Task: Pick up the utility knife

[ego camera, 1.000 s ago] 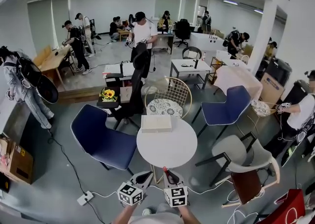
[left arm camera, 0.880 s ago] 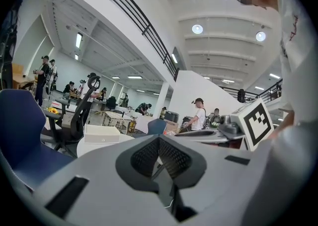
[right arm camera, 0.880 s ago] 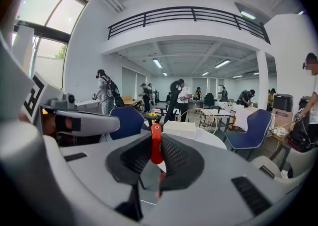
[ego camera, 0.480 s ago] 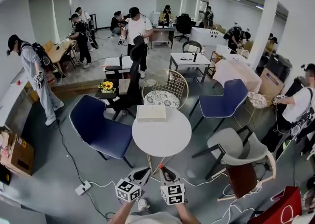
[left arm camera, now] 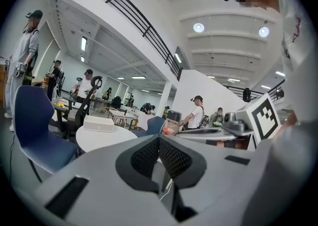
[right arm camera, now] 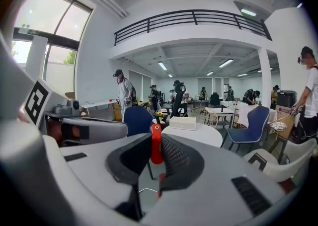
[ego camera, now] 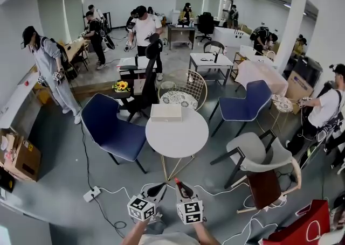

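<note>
the right gripper (right arm camera: 155, 151) has its jaws closed partway on the utility knife (right arm camera: 156, 143). the knife is a slim red-orange thing that stands upright between the ribbed pads, and its rounded end sticks out past the jaw tips. in the head view the same knife (ego camera: 177, 183) shows as a red tip at the front of the right gripper (ego camera: 179, 186), held in the air above the grey floor.

the left gripper (left arm camera: 159, 146) has its jaws together with nothing between them. in the head view the left gripper (ego camera: 159, 187) sits just beside the right one, and both point toward the round white surface (ego camera: 178, 144). a white box (ego camera: 166, 112) lies on the far side of that surface. a blue chair (ego camera: 110, 125) stands to the left of it.
</note>
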The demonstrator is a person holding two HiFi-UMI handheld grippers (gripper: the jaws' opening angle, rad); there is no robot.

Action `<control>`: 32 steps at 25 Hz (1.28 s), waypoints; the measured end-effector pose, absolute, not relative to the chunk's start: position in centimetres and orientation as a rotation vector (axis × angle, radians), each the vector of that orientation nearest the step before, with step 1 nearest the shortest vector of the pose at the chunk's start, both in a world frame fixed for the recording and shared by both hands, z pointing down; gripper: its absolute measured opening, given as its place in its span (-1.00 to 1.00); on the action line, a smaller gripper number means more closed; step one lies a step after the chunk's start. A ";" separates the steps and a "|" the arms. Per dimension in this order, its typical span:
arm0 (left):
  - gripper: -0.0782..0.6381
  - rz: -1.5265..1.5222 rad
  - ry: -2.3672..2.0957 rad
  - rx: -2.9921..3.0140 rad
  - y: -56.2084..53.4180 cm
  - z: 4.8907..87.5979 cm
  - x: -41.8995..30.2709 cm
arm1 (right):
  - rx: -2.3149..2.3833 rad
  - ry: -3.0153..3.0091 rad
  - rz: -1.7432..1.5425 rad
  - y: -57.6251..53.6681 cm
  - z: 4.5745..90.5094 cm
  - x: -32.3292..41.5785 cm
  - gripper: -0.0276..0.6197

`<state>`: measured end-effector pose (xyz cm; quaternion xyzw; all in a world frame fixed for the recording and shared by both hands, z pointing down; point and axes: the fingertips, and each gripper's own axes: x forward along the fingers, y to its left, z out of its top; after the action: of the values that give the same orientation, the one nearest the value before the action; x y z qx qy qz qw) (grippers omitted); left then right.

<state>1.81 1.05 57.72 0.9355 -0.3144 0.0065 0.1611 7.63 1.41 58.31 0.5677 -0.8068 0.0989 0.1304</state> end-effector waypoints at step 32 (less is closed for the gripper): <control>-0.75 0.031 -0.919 2.702 12.9 57.9 1.7 | 1.669 -2.394 0.188 12.7 57.1 6.7 -0.72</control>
<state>1.70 12.87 57.95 0.9369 -0.3188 0.0109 0.1431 6.73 12.70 57.08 0.5675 -0.8137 0.0639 0.1084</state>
